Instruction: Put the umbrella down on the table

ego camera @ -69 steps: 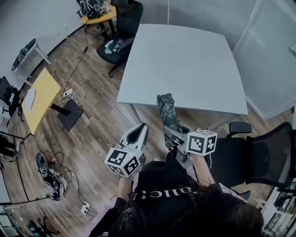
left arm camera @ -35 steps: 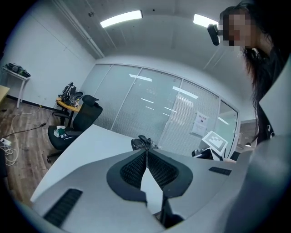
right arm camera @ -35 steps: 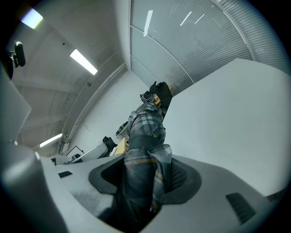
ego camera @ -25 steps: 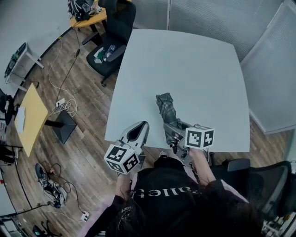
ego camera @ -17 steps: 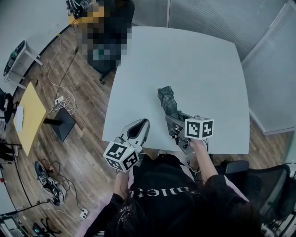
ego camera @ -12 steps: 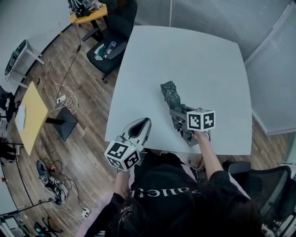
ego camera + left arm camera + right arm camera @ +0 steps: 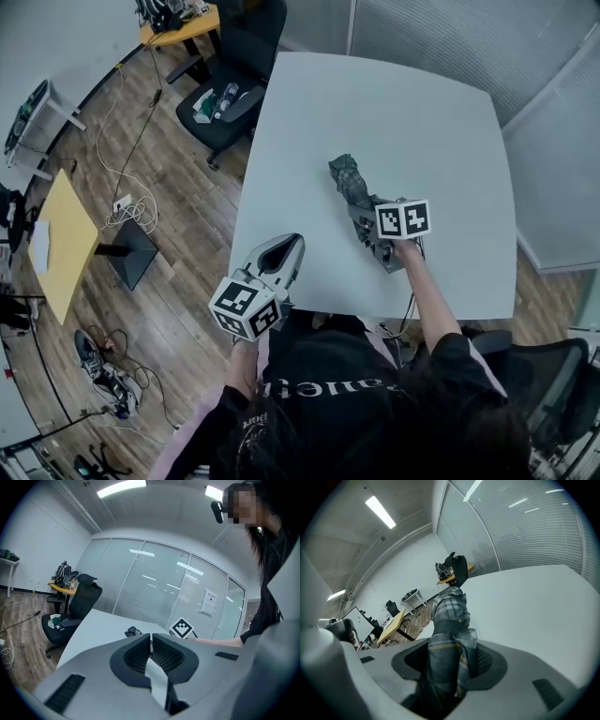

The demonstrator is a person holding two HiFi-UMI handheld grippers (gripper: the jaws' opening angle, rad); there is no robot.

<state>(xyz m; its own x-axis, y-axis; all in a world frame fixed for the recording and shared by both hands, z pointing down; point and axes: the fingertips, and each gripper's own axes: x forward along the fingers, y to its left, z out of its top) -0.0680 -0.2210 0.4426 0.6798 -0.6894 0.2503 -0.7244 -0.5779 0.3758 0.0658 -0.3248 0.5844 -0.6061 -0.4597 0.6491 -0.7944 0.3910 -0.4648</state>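
From the head view, a person stands at the near edge of a large pale table (image 7: pixel 403 112) with a gripper in each hand. The right gripper (image 7: pixel 364 217) reaches over the tabletop, and a folded grey plaid umbrella (image 7: pixel 345 176) sticks out of it towards the table's middle. Only the right gripper view shows the grip itself: the jaws are clamped on the umbrella's bunched cloth (a dark strap bands it just past the pads). No view shows whether the umbrella touches the table. The left gripper (image 7: pixel 287 247) hangs at the table's near left edge; the left gripper view shows its jaws closed together and empty. Only the head view shows the black office chair (image 7: pixel 234 94) and yellow desk (image 7: pixel 66 234) on the wooden floor to the left.
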